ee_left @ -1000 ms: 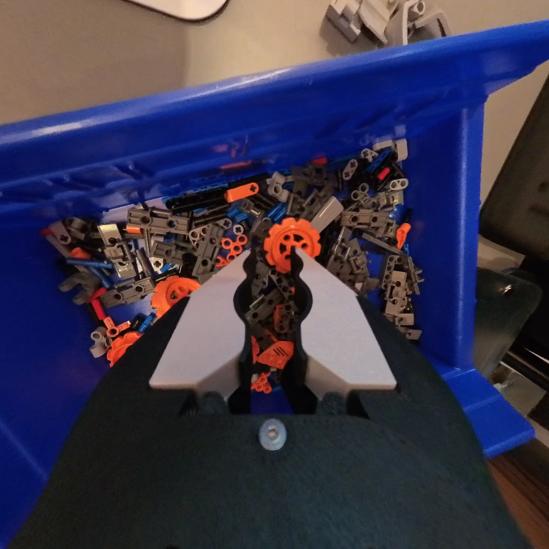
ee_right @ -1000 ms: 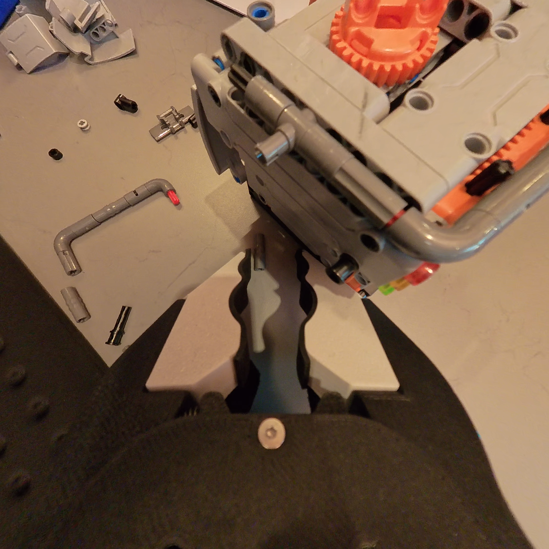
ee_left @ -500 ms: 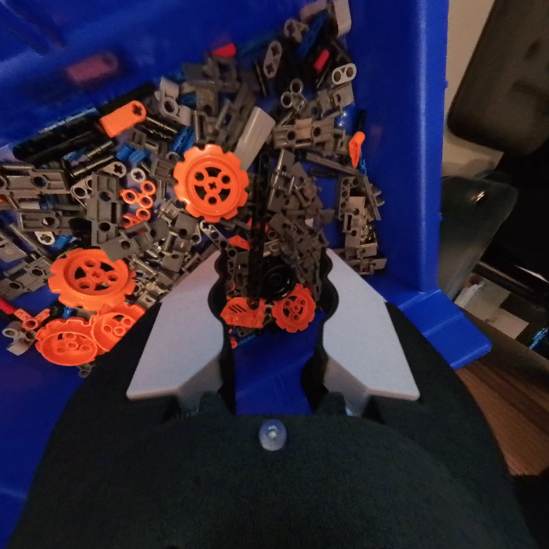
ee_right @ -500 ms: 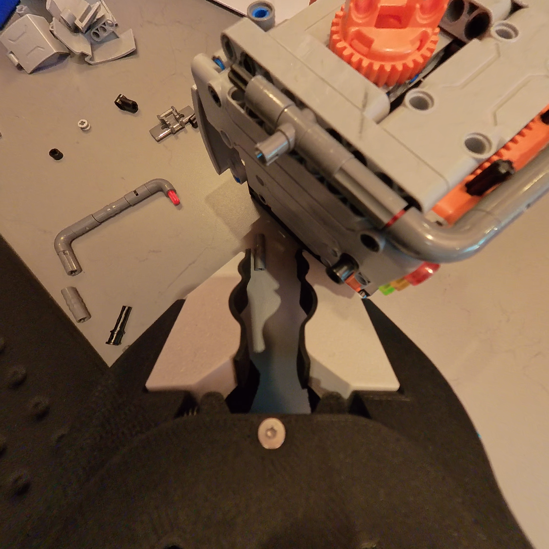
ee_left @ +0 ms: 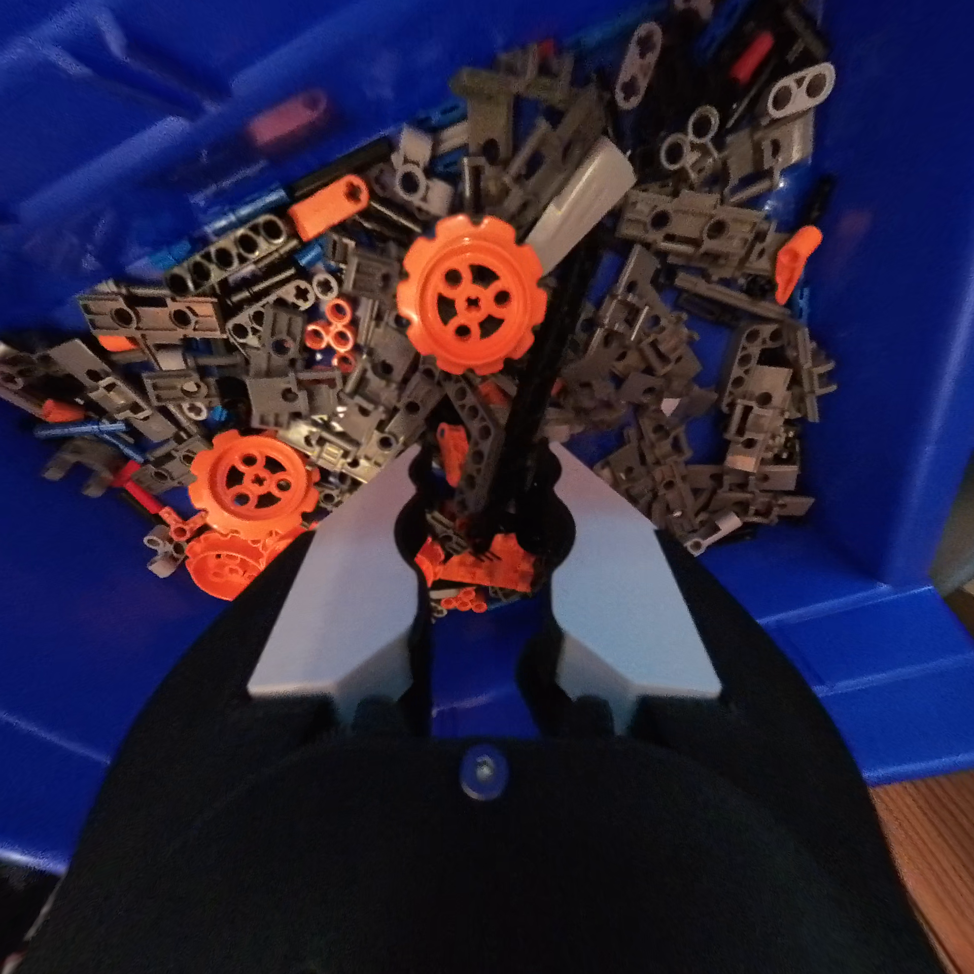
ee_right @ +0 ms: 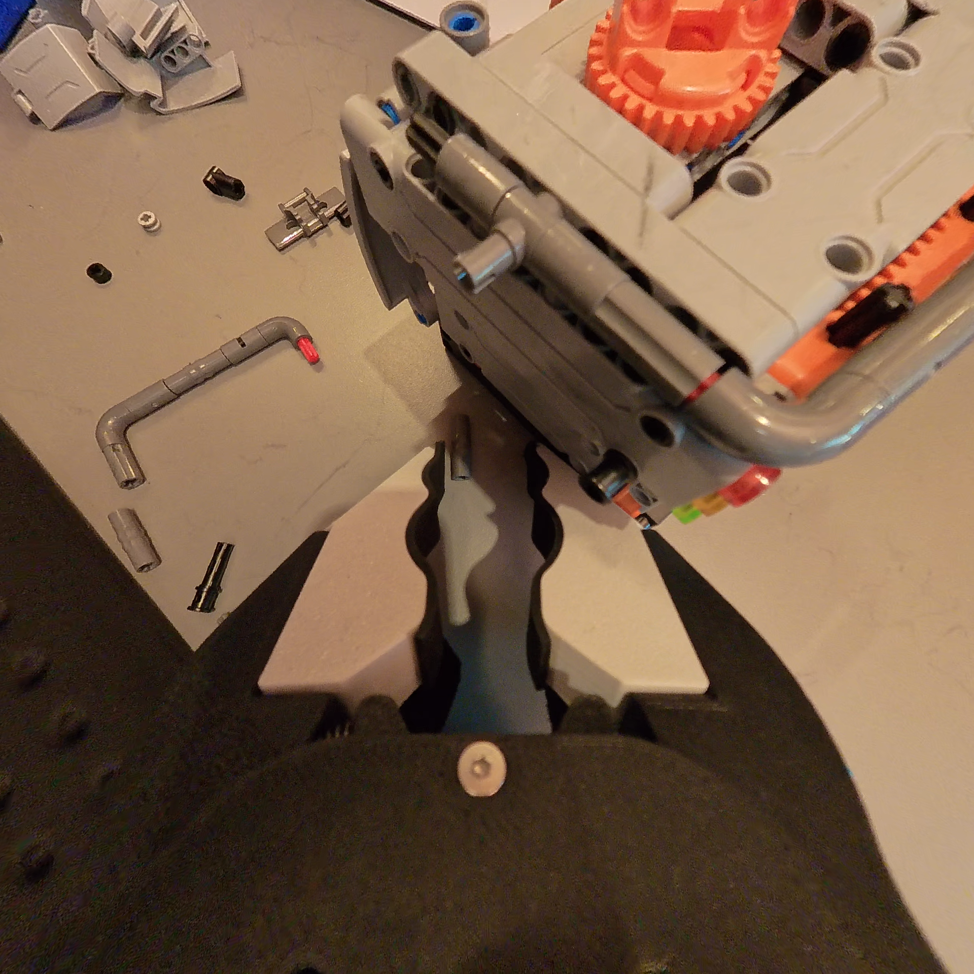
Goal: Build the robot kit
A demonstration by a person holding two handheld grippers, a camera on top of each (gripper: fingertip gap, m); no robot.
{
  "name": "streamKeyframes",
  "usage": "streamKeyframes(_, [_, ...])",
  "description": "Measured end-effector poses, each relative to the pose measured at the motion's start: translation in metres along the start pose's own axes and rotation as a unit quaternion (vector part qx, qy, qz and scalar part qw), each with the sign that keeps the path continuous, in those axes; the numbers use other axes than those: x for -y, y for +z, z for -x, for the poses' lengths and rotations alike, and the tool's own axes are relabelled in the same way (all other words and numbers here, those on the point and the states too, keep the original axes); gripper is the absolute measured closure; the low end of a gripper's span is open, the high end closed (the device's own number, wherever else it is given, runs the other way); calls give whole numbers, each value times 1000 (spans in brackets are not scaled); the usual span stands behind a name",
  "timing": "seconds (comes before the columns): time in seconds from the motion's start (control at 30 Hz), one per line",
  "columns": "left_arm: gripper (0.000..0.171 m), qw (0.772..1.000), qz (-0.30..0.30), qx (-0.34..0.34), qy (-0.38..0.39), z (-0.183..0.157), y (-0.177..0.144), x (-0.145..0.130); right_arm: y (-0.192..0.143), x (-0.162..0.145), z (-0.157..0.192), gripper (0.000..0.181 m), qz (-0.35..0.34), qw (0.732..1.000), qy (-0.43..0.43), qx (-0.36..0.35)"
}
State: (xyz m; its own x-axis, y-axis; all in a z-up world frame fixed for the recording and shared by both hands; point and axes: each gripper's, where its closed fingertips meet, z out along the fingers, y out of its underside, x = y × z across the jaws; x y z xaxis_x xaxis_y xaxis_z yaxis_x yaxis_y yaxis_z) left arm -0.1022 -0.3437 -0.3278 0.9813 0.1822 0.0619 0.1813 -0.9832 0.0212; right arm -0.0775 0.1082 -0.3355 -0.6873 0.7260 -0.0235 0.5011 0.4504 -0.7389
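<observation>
Left gripper (ee_left: pixel 482 458) stood inside blue bin (ee_left: pixel 132 132), jaws parted over heaped grey, black and orange building pieces, a long black beam (ee_left: pixel 527 400) running between the tips; grip on it could not be told. Largest orange toothed wheel (ee_left: pixel 470 295) lay just above, centre frame. Right gripper (ee_right: pixel 482 448) was parted, empty, beside small grey pin (ee_right: pixel 461 448), under grey-orange brick model (ee_right: pixel 659 237) at upper right.

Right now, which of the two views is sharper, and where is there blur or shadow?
Right wrist view: sharp, evenly lit; the right gripper casts a soft shadow on the grey table. Left wrist view: dimmer, slightly blurred, worst on the blue bin wall.
</observation>
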Motion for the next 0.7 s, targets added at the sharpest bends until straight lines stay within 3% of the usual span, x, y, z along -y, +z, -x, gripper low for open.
streamKeyframes(0.13, [152, 1000, -26, -5, -12, 14, -3, 8, 0, 0, 0, 153, 0, 1000, 0, 0])
streamKeyframes(0.3, [158, 999, -46, -18, -21, 31, -7, 11, 0, 0, 0, 153, 0, 1000, 0, 1])
streamKeyframes(0.6, [157, 997, -68, -10, -40, 54, -18, 8, 0, 0, 0, 153, 0, 1000, 0, 1])
streamKeyframes(0.7, [145, 998, -49, 1, -41, 57, -22, 1, 0, 0, 0, 153, 0, 1000, 1, 1])
